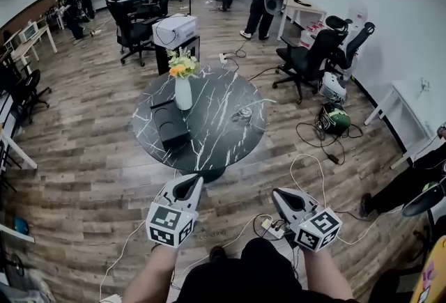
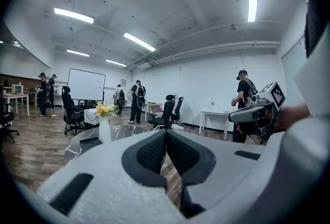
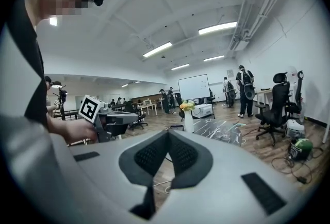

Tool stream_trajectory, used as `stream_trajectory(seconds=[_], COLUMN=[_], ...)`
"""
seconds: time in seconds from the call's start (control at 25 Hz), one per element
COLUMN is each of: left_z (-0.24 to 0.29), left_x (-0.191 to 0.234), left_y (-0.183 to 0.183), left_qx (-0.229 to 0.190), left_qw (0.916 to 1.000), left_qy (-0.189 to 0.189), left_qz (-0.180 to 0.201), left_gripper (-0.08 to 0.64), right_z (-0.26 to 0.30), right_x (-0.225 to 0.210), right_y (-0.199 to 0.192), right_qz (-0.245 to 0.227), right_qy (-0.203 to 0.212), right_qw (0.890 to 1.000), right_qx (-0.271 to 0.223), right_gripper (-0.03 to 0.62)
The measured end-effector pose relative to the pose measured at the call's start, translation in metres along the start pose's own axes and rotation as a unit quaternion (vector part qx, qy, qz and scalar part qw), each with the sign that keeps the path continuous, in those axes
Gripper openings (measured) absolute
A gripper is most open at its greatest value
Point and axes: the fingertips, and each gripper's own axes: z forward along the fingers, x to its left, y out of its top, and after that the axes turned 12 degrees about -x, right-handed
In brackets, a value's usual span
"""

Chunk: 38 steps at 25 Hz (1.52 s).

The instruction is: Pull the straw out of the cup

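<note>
Progress: none to speak of, judging by the layout; no step of the pull yet made.
Straw (image 1: 260, 103): seems to rest in the cup, slanting out toward the right rim of the table; untouched.
Cup (image 1: 244, 113): on the round black table (image 1: 209, 152), to the right of the vase of flowers (image 1: 182, 89) in the head view, well apart from both tools.
Left gripper (image 1: 187, 184): clenched tight on nothing, hovering short of the near table edge, aimed roughly at the tabletop.
Right gripper (image 1: 281, 196): likewise clamped together and empty, beside the left one, just as far from the cup.
Left to do: probably everything: closing in on the table, opening a tool, perhaps steadying the cup with one, pinching the straw with the other, drawing it clear.
Hard to make out: cup tiny and glassy in the head view; cannot tell whether upright or tipped, nor the depth of the straw inside.
Hidden: in the left gripper view, most of the tabletop behind the tool's own body, no cup found there; in the right gripper view, only a pale green sliver near the table's right side, likely the straw.
Cut off: forearms at the bottom edge of the head view.
</note>
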Motion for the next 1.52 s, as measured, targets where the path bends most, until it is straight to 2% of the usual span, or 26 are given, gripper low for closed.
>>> stream_trajectory(seconds=[0.4,0.6,0.8,1.12,1.52], left_z=[0.022,0.049,0.075,0.148,0.246], left_x=[0.026,0.040,0.055,0.081,0.113], left_y=[-0.015,-0.016,-0.017,-0.026,-0.024], left_qx=[0.015,0.014,0.017,0.026,0.053], left_qw=[0.9998,0.9998,0.9992,0.9979,0.9975], left_qy=[-0.001,-0.001,0.005,0.011,0.029], left_qz=[-0.013,-0.015,-0.037,-0.059,-0.036], left_gripper=[0.011,0.011,0.011,0.011,0.011], right_z=[0.035,0.059,0.087,0.133,0.194], right_x=[-0.012,-0.035,-0.058,-0.121,-0.218], right_y=[-0.011,-0.016,-0.023,-0.037,-0.021], right_qz=[0.014,0.022,0.037,0.056,0.081], right_qy=[0.006,0.008,0.016,0.024,0.039], right_qw=[1.000,1.000,0.999,0.997,0.996], right_qx=[0.011,0.014,0.021,0.040,0.027], right_gripper=[0.006,0.006,0.006,0.006,0.006])
